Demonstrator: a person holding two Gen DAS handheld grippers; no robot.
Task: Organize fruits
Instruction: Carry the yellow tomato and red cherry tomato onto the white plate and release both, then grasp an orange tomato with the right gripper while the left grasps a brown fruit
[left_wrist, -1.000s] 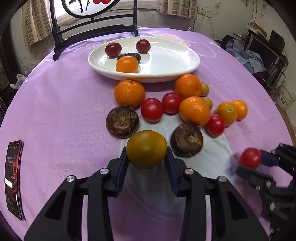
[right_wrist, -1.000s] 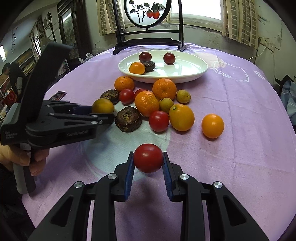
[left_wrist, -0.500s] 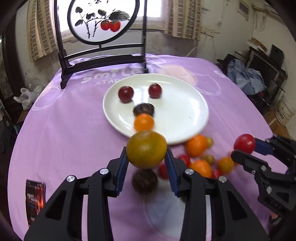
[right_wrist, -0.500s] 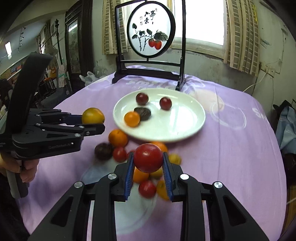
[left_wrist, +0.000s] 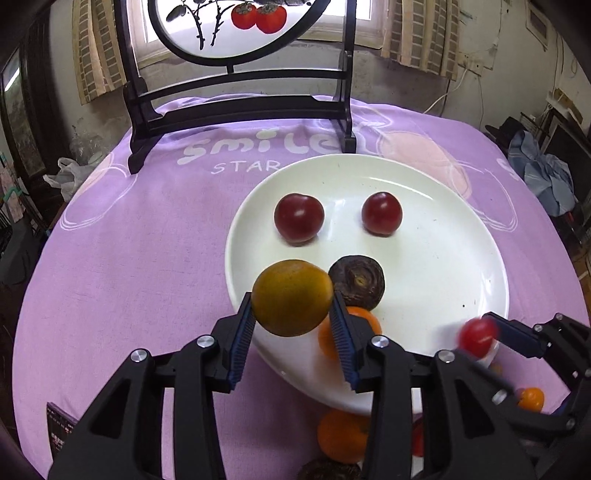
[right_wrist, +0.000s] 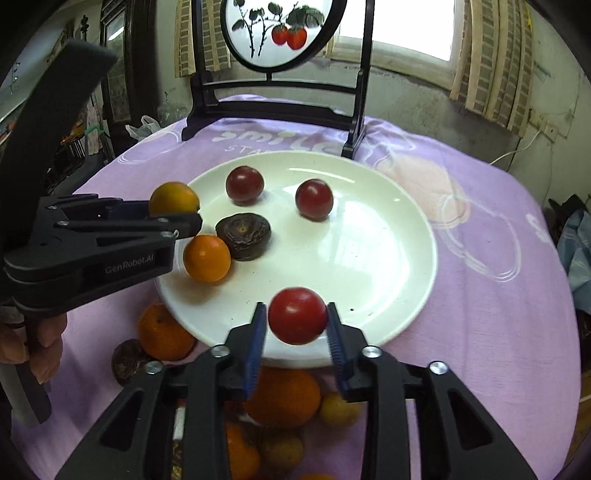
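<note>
- One round white ceramic plate (right_wrist: 369, 258) sits on the purple "smile" tablecloth (right_wrist: 480, 332), in front of one black-framed round painted screen (right_wrist: 277, 107).
- Four things lie on the plate. Two are dark red round tomatoes, at 11 o'clock (right_wrist: 244, 183) and 1 o'clock (right_wrist: 314, 199). One dark brown ridged round fruit (right_wrist: 243, 236) is at 9 o'clock, and one small orange citrus (right_wrist: 207, 258) is at 8 o'clock.
- The left gripper (left_wrist: 291, 310) hangs over the plate's 9 o'clock rim. Its jaws have just been opening, yet the pads touch both sides of one greenish-orange round citrus fruit (left_wrist: 291, 297).
- The right gripper (right_wrist: 297, 314) hangs over the 6 o'clock rim. Its jaws have just been opening, and one bright red round tomato (right_wrist: 297, 315) sits between them, loose, with a gap at its left side.
- Several more fruits lie off the plate at 6 to 7 o'clock. They are partly hidden, so the count is unclear.
</note>
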